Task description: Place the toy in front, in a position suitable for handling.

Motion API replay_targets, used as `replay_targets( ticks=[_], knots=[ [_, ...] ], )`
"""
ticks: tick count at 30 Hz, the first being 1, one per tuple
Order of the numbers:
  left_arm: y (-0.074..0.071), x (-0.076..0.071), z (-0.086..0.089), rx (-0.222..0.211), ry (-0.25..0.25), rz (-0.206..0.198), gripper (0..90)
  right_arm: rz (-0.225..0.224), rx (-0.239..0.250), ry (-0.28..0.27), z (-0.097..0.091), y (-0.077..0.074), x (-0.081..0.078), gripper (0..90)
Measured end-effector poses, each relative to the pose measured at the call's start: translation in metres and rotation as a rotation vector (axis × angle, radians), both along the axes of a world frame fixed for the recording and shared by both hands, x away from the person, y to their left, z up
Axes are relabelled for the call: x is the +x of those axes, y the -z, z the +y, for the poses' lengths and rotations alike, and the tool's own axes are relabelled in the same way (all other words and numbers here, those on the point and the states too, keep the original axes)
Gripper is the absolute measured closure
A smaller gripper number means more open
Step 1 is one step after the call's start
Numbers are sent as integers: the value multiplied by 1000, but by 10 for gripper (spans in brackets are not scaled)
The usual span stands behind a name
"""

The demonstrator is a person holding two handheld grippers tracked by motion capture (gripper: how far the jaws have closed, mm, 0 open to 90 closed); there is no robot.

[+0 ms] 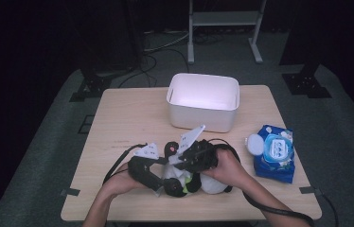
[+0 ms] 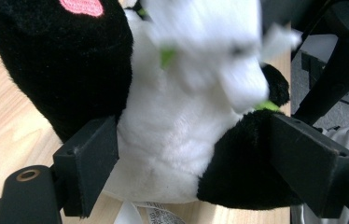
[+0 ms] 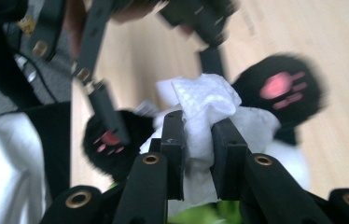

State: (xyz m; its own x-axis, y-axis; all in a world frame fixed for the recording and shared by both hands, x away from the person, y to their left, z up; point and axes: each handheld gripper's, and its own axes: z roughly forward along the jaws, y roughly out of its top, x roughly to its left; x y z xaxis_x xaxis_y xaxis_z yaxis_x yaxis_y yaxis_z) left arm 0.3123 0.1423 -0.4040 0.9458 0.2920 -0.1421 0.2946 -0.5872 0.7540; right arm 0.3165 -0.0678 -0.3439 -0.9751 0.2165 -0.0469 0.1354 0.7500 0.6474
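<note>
A black-and-white panda plush [image 1: 184, 182] lies near the table's front edge, between the person's hands. My left gripper [image 1: 160, 187] comes in from the left. In the left gripper view its pads [image 2: 88, 163] press on the panda plush [image 2: 172, 135] from both sides, one at the arm and belly, the other at a black leg. My right gripper [image 3: 199, 135] is shut on a crumpled white wipe [image 3: 200, 102], held against the plush near its pink-padded paw [image 3: 280, 88]. The wipe [image 2: 210, 42] appears blurred over the plush's upper body. From above, the right gripper [image 1: 177, 163] sits on top of the plush.
A white open bin [image 1: 203, 101] stands at the middle back of the wooden table [image 1: 128, 118]. A blue pack of wipes [image 1: 275, 151] with a white lid [image 1: 254, 144] beside it lies at the right. Cables trail from both grippers toward the front edge.
</note>
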Motion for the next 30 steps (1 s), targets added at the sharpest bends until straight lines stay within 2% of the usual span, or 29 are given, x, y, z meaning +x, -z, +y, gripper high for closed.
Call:
replay_targets(
  ticks=[2,5,8,10,17,21,25,30],
  knots=[
    [0,0,0,0,1,2,159,-9,7,27,-1,-5,8,763],
    [1,0,0,-1,2,3,160,2,-1,66,-1,-8,22,763],
    [1,0,0,-4,1,4,160,47,-11,78,-3,-3,33,763],
    [2,1,0,-6,3,6,160,52,-25,86,-6,1,35,763],
    [2,0,-1,-6,4,2,160,46,-19,131,-27,-1,36,764],
    [2,0,-2,-8,7,2,160,71,-4,149,-36,-1,39,763],
    [2,0,-1,-5,8,5,160,64,20,129,-29,-6,37,764],
    [2,0,-1,-4,8,4,160,29,18,88,-5,-15,34,763]
  ],
)
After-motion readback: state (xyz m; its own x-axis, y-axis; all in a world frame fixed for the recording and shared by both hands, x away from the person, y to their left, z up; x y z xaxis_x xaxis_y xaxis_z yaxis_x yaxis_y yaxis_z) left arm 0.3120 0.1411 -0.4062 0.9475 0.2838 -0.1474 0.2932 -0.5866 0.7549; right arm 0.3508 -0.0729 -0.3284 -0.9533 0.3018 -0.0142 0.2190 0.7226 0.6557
